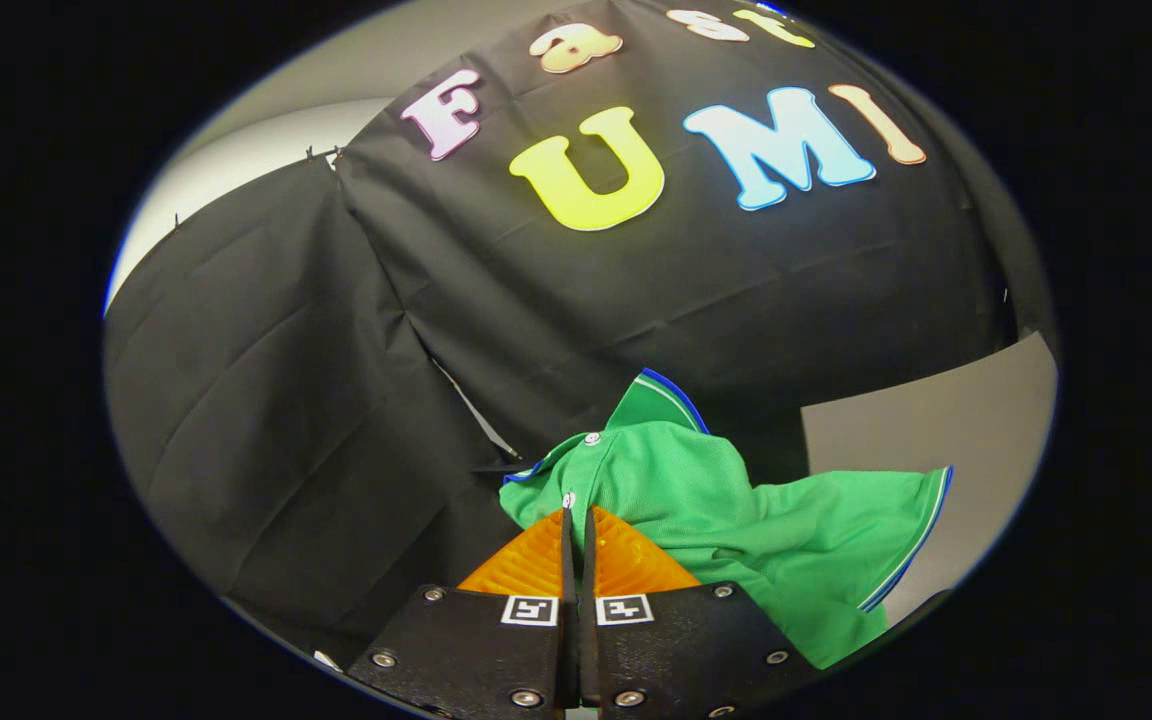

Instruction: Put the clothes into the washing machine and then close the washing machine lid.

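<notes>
Claw (577,520) fingers pinch the green shirt (736,520), which hangs ahead and rightward.

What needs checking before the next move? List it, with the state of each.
1. Gripper fingers closed: ok, nearly touching.
2. Shirt pinched between both fingers: ok, fabric caught at the tips near the placket.
3. Shirt lifted clear: cannot tell, what is beneath it is hidden.
4. Shirt hanging free of the booth wall: cannot tell.
5. Sleeve not trailing: not ok, it hangs out to the side.
</notes>
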